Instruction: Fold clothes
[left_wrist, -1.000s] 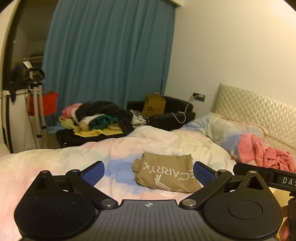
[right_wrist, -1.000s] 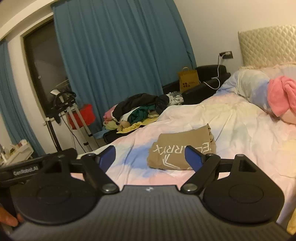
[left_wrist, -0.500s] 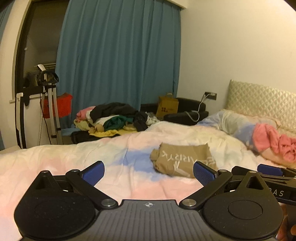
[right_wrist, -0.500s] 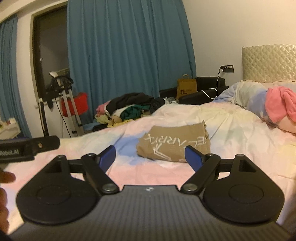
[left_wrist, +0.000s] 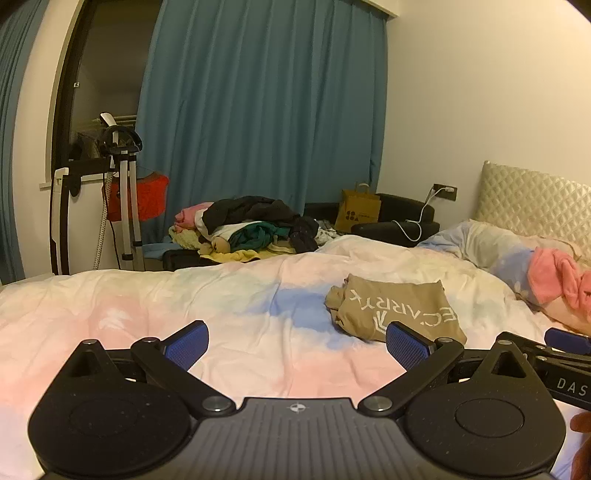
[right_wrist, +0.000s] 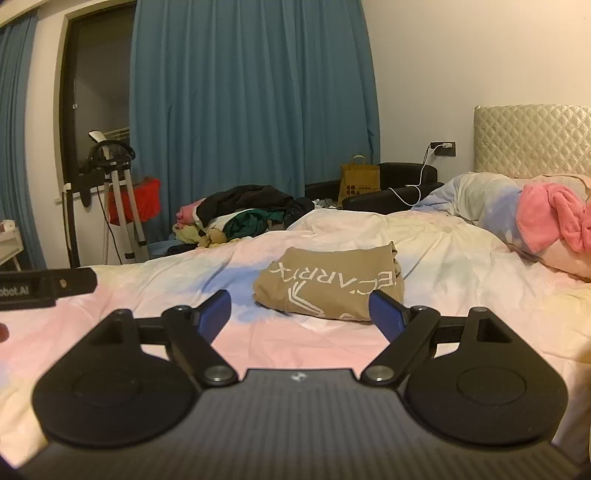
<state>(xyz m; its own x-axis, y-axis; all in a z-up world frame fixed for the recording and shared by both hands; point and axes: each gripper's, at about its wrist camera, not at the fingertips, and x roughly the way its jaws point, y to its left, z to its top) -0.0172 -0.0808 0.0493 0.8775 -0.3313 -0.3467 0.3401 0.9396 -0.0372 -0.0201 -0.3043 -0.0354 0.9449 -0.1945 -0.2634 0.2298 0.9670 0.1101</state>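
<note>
A folded tan T-shirt (right_wrist: 328, 286) with white letters lies flat on the bed (right_wrist: 443, 243), about in the middle of the pastel duvet and well apart from the headboard (right_wrist: 532, 138) edge. The left gripper (left_wrist: 297, 343) hangs low over the near part of the bed, its jaws released and wide, with nothing between them – the shirt is ahead and a little to its right. The right gripper (right_wrist: 299, 312) also has its jaws spread and empty, and the shirt sits just beyond its blue pads (right_wrist: 384, 310). A pink garment (right_wrist: 554, 216) rests on the pillow (right_wrist: 476, 199) near the headboard, and a pile of clothes (left_wrist: 247, 229) lies beyond the far edge of the bed.
</note>
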